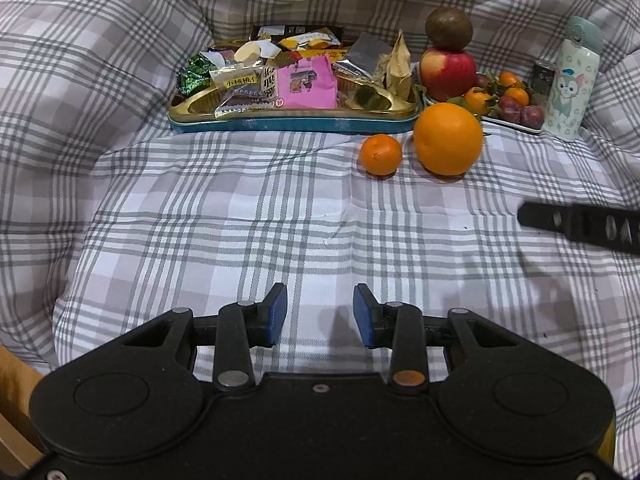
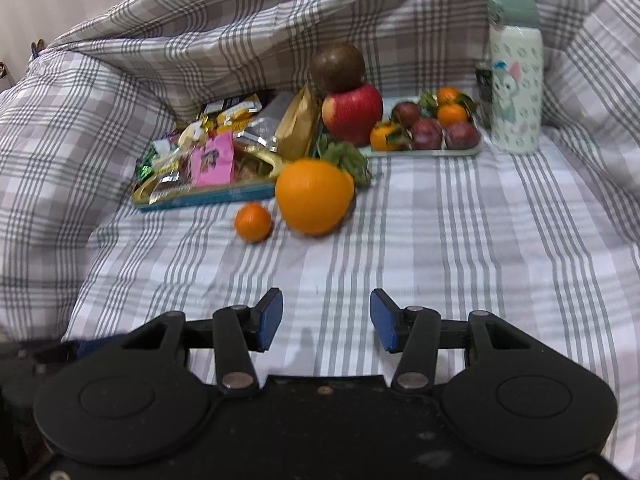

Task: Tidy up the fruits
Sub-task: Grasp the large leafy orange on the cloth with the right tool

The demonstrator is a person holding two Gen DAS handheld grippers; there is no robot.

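Meanwhile both tools, left (image 1: 320, 312) and right (image 2: 326, 318), hang half-open and empty; two stray oranges (image 1: 447, 138) sit before the tray (image 1: 516, 124), seemingly awaiting collection.

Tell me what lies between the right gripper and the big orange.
Only bare plaid cloth between right gripper and big orange, in the right wrist view.

Small mandarin (image 1: 380, 155) left of large orange (image 1: 448, 139), before tin (image 1: 292, 123).
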